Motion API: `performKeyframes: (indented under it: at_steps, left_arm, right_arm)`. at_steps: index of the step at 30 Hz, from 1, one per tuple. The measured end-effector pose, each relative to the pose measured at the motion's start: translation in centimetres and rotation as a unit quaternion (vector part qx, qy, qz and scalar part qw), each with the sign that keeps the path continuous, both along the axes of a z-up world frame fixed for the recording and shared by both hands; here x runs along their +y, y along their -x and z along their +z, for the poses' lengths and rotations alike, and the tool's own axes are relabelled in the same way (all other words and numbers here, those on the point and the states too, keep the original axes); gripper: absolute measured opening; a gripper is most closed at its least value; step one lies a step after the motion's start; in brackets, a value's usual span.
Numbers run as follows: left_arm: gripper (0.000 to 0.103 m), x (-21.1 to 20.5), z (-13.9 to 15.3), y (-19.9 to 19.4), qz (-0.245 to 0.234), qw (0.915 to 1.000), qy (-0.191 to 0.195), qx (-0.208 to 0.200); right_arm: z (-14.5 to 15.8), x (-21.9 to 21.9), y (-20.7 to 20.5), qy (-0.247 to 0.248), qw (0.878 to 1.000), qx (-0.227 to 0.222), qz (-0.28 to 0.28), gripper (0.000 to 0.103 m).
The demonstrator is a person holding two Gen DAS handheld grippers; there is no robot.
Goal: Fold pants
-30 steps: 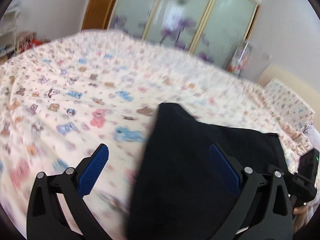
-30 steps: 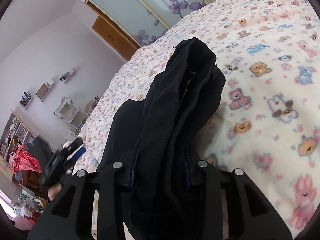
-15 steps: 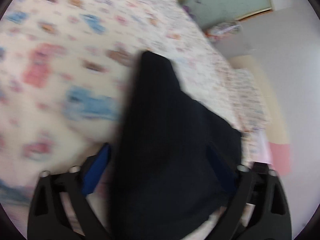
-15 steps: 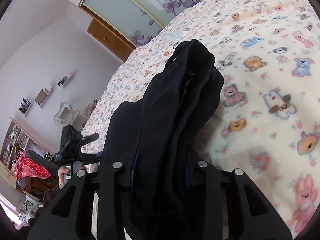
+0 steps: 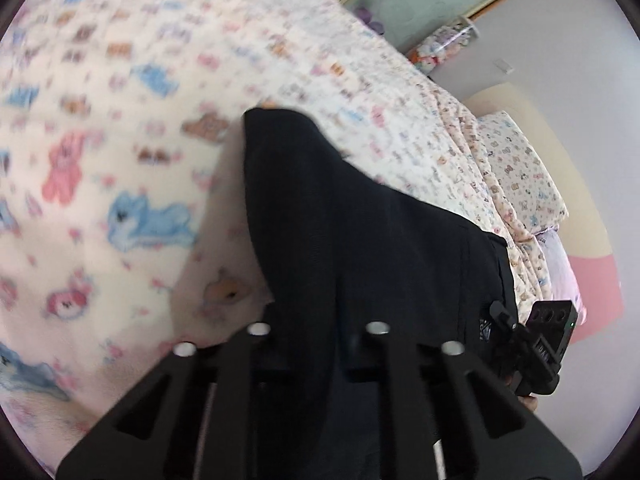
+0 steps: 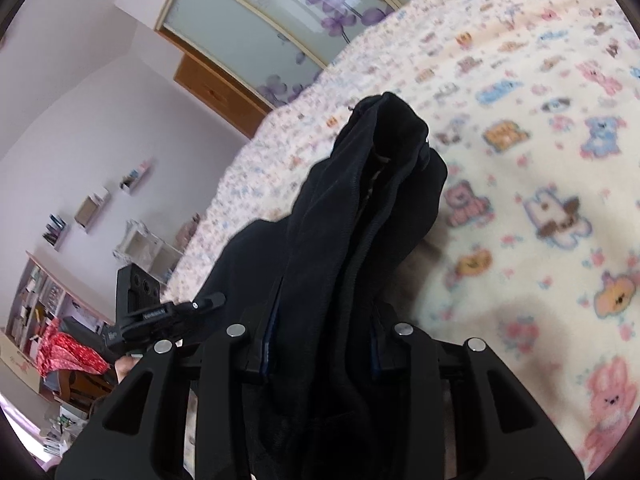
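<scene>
Running away from both tools toward the far side of the teddy-print bedspread (image 5: 120, 128), the black pants (image 5: 360, 240) were held at their near end: the left gripper (image 5: 316, 336), whose jaws had just been closing, was clenched on one corner, and the right gripper (image 6: 320, 344) was clamped on a bunched fold.

A bed blanket (image 5: 120, 128) printed with cartoon animals, a matching pillow (image 5: 520, 168), floral sliding wardrobe doors (image 6: 280, 28), wall shelves (image 6: 92, 208).

Right hand-held gripper (image 6: 318, 344) pinches black pants (image 6: 360, 216) (bunched).
</scene>
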State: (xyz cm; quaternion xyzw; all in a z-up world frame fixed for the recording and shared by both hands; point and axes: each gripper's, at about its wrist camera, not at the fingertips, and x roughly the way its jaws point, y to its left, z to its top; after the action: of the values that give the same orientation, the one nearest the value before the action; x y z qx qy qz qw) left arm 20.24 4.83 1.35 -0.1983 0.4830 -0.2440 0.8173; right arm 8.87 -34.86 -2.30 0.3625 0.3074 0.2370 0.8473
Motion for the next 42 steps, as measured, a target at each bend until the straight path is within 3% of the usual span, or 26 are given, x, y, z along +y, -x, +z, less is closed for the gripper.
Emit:
performKeyframes:
  at_steps: [4,7,13,15,17,19,22,23,24,26,28,29,32,33,35,38,39,42]
  left_arm:
    - [0.009,-1.1,1.8,0.0,0.001,0.9992,-0.015,-0.036]
    - [0.009,-1.6,3.2,-0.2,0.013,0.9975,0.003,-0.07]
    - [0.009,-2.2,4.2,-0.8,0.043,0.9888,-0.001,-0.143]
    - [0.009,-2.3,3.3,-1.8,0.053,0.9887,-0.02,-0.139]
    - [0.009,-2.3,1.2,-3.0,0.064,0.9922,-0.039,-0.1]
    - [0.014,-2.0,-0.4,-3.9,0.076,0.9935,-0.038,-0.076]
    - [0.032,-1.6,-1.7,-4.3,0.091,0.9934,-0.039,-0.058]
    - [0.044,-1.4,-1.8,-4.3,0.098,0.9927,-0.043,-0.055]
    - [0.049,-1.0,-1.8,-4.1,0.107,0.9919,-0.044,-0.053]
    - [0.049,0.0,-1.6,-3.7,0.117,0.9913,-0.036,-0.049]
    - [0.054,0.9,-0.6,-2.5,0.143,0.9866,-0.051,-0.059]
    - [0.06,1.3,0.5,-1.3,0.161,0.9806,-0.076,-0.083]
    - [0.078,0.6,3.2,2.3,0.188,0.9557,-0.151,-0.169]
    - [0.084,-0.7,4.2,4.2,0.182,0.9433,-0.178,-0.213]
    - [0.094,-3.0,4.8,6.6,0.15,0.9322,-0.202,-0.26]
    - [0.095,-6.6,4.0,8.4,0.084,0.9375,-0.205,-0.268]
    - [0.095,-7.6,3.1,8.2,0.062,0.9469,-0.195,-0.248]
    - [0.095,-8.8,0.1,6.5,0.054,0.9615,-0.194,-0.187]
  right_arm:
    - [0.8,-0.4,-0.3,-0.007,1.0,-0.019,-0.012,0.034]
    - [1.8,-0.3,-0.7,0.008,0.999,-0.044,-0.017,0.034]
    - [2.4,-0.8,-3.2,0.01,0.994,-0.094,-0.048,0.034]
    - [0.9,-0.9,-4.7,0.022,0.996,-0.063,-0.057,0.033]
    - [-0.9,-0.8,-6.0,0.048,0.997,-0.006,-0.068,0.034]
    - [-2.4,-1.2,-6.4,0.043,0.996,0.029,-0.078,0.034]
    - [-2.3,-1.0,-6.3,0.049,0.995,0.037,-0.083,0.036]
    - [-2.1,-0.7,-6.2,0.067,0.993,0.04,-0.09,0.041]
    - [-1.9,-0.5,-6.1,0.077,0.992,0.044,-0.094,0.048]
    - [-1.6,-0.4,-5.9,0.09,0.989,0.051,-0.102,0.053]
    - [-0.8,-0.6,-5.1,0.1,0.986,0.052,-0.119,0.057]
    - [0.0,-0.8,-4.1,0.113,0.982,0.044,-0.147,0.065]
    - [2.7,-0.5,-1.0,0.166,0.969,-0.015,-0.181,0.067]
    - [3.7,0.5,-0.2,0.181,0.969,-0.038,-0.163,0.067]
    - [4.7,2.6,0.7,0.199,0.971,-0.06,-0.118,0.067]
    - [4.4,5.7,1.5,0.217,0.972,-0.059,-0.069,0.067]
    - [3.4,6.4,1.0,0.212,0.975,-0.037,-0.05,0.067]
    - [0.4,7.1,0.1,0.231,0.972,0.026,-0.032,0.068]
